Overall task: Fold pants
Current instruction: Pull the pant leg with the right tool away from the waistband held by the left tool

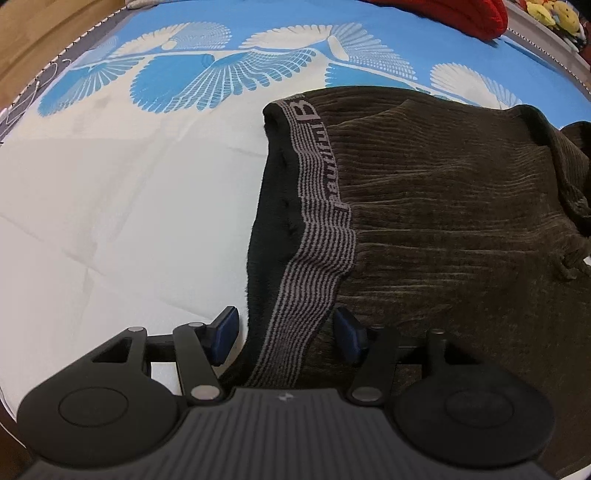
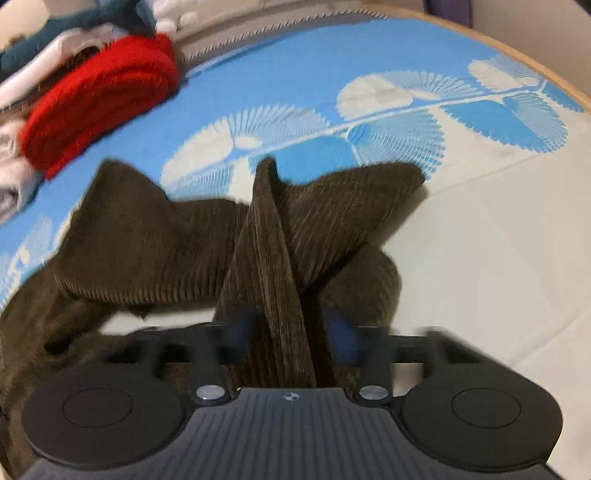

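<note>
Dark brown ribbed pants (image 1: 443,206) lie on a bed. Their striped grey waistband (image 1: 317,221) with lettering runs down between the blue pads of my left gripper (image 1: 284,336). The jaws stand wide on either side of the band, not closed on it. In the right wrist view, a ridge of the pants' leg fabric (image 2: 269,258) rises between the blue pads of my right gripper (image 2: 288,332). The jaws are shut on that fold. The leg ends (image 2: 362,199) lie crossed and rumpled beyond it.
The bed cover (image 1: 110,184) is white near me and blue with white fan-shell prints farther off. A folded red garment (image 2: 99,107) and a pile of other clothes (image 2: 44,48) lie at the bed's far edge. Yellow plush toys (image 1: 550,14) sit beyond the edge.
</note>
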{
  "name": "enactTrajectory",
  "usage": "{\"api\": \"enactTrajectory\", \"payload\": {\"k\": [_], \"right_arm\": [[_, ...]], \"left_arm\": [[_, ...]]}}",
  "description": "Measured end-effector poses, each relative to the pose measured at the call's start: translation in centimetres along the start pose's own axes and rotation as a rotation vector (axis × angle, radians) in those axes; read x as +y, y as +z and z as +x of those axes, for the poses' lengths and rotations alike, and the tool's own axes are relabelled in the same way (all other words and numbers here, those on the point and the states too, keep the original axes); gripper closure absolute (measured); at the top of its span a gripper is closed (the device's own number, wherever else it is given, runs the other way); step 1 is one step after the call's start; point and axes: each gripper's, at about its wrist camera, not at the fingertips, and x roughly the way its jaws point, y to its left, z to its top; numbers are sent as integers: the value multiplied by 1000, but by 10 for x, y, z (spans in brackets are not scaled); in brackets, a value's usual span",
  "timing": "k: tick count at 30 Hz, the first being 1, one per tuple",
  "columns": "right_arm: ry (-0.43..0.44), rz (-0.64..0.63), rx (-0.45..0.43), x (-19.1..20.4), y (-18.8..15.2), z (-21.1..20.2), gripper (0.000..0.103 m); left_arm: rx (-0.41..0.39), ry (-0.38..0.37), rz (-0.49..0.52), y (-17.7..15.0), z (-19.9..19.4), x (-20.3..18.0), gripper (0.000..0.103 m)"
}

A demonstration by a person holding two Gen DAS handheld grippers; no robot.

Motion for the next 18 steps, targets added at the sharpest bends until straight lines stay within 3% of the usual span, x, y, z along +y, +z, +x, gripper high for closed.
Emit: {"api": "enactTrajectory", "payload": {"k": [5, 8, 10, 12, 14, 18], "right_arm": [[-9, 16, -112, -8, -7, -34, 92], [-153, 72, -171, -39, -18, -62, 94], [-278, 170, -79, -78, -33, -69, 94], [-296, 293, 97, -120, -58, -67, 94], [-289, 366, 194, -145, -79, -69, 94], [-160, 375, 148, -161, -92, -90, 91]], "left_arm": [[4, 15, 7, -4, -3, -3, 40], [31, 48, 32, -10, -1, -10, 40], [40, 70, 39, -13, 1, -14, 40], [35, 85, 33, -13, -1, -19, 40], [36, 88, 25, -13, -2, -23, 39], [31, 109, 22, -13, -3, -28, 37]]}}
